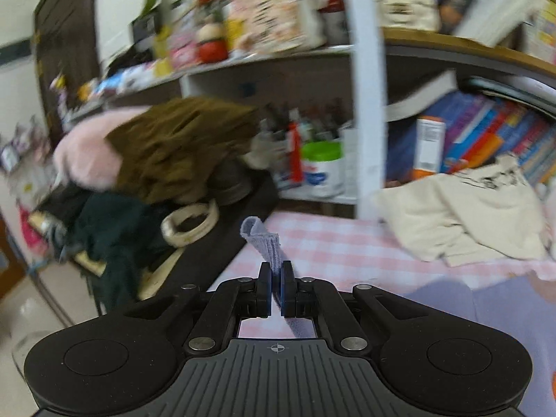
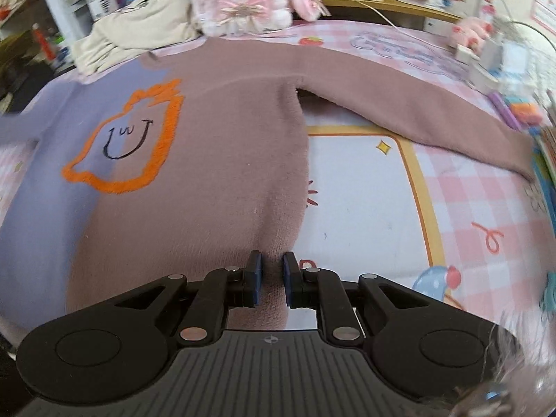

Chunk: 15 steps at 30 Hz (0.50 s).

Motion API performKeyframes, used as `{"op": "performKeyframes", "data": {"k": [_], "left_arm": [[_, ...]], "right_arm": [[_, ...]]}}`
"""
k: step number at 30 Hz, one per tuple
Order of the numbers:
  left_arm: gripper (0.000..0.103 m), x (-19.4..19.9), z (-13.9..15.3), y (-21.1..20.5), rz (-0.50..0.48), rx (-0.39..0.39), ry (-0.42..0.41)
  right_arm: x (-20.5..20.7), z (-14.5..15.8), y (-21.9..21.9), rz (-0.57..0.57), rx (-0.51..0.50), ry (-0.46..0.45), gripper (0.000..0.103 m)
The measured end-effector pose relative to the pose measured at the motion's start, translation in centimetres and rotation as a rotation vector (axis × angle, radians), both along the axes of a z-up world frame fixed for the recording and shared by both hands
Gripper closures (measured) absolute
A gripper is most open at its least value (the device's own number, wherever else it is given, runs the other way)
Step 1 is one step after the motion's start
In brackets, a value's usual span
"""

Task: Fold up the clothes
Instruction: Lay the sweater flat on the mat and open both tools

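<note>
The left gripper (image 1: 277,283) is clamped tight on the lilac ribbed cuff (image 1: 261,239), held up off the pink checked bedspread (image 1: 323,243) and aimed toward the cluttered shelves (image 1: 264,55). In the right wrist view the sweater (image 2: 194,160), lilac on one side and dusty pink on the other, lies flat and face up with its orange cat outline showing. Its pink sleeve (image 2: 399,104) stretches straight out toward the far edge. The right gripper (image 2: 272,279) pinches the pink hem between nearly closed jaws. No fold shows in the body, so the work seems barely begun: both sleeves and the body remain.
</note>
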<state>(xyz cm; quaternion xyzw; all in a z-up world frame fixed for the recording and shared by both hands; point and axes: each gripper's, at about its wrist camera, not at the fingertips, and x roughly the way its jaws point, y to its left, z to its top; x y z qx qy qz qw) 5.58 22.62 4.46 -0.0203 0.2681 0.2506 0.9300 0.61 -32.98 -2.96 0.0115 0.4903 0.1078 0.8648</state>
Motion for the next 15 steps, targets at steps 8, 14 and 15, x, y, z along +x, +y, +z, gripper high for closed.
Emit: {"op": "performKeyframes", "data": {"k": [8, 14, 15], "left_arm": [[0.084, -1.1, -2.5, 3.1, 0.021, -0.027, 0.134], [0.063, -4.2, -3.9, -3.1, -0.202, -0.151, 0.137], [0.061, -4.6, -4.3, -4.4, -0.265, -0.231, 0.137]], "right_arm": [[-0.3, 0.0, 1.0, -0.054, -0.03, -0.009, 0.089], [-0.6, -0.1, 1.5, -0.078, -0.044, -0.02, 0.088], [-0.7, -0.1, 1.6, -0.081, -0.049, -0.022, 0.088]]}}
